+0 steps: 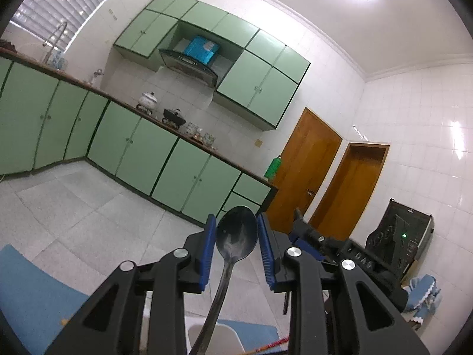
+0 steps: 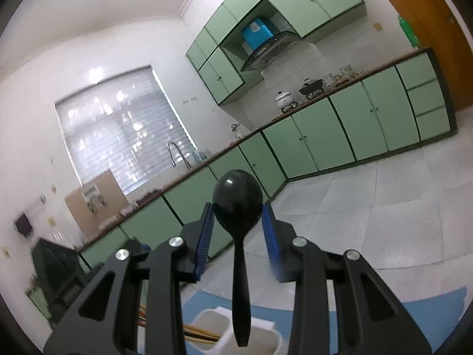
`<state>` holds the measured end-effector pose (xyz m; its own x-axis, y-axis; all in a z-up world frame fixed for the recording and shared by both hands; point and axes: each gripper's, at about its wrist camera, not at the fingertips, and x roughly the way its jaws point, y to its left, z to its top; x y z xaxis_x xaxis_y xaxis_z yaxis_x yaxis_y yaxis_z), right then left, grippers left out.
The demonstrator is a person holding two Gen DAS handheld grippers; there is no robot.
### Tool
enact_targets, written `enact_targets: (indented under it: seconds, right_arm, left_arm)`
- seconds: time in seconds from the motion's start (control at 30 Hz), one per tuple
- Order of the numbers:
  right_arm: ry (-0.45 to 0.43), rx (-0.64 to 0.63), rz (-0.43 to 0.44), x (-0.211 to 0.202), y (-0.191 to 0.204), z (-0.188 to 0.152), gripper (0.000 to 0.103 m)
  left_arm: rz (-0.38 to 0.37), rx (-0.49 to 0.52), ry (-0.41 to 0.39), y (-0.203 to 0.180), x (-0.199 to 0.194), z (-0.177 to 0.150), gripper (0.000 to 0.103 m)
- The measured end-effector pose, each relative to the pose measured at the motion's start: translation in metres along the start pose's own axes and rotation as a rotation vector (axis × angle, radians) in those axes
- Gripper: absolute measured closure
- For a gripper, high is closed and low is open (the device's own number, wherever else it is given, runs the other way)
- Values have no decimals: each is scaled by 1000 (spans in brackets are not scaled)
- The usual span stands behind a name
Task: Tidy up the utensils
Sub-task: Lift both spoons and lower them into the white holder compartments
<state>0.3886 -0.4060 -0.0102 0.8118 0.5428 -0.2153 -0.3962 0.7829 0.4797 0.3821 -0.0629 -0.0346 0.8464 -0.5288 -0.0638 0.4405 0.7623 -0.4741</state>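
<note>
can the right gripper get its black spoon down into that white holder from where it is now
Probably yes. The right gripper has the black spoon between its open fingers, handle end hanging just over the white holder, with nothing visible between them.

I see a kitchen with white tiled walls (image 1: 414,112) and a pale tiled floor (image 1: 88,207). Green cabinets (image 1: 165,159) run below a brown countertop (image 2: 325,96). A blinded window (image 2: 118,130) glows. Two wooden doors (image 1: 307,171) stand right. The dark unit (image 1: 399,233) beside them is possibly an appliance.
</note>
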Motion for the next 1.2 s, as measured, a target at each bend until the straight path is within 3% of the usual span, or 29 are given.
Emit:
enact_targets:
  seconds: [0.27,0.6,0.7,0.8,1.0,1.2]
  right_arm:
    - [91,3,122,18,3,-44,71]
    - [136,-18,114,16,4,-70,71]
    - [136,-34,87,13,3,-71,67]
    - [122,-13,69,3,-2,-70,57]
    - [109,18,48,-24,4,-55,56]
    - [124,10,17,-41,29,-45,56]
  left_arm:
    - [36,68,-15,1,10,-22,75]
    - [11,74,-38,4,8,-24,75]
    - [-10,64,-46,4,4,-23,75]
    - [-13,69,-39,5,6,-22,75]
    - [-38,67,-44,1,-2,-16,75]
    - [-2,118,-48,-7,-10,-13,75]
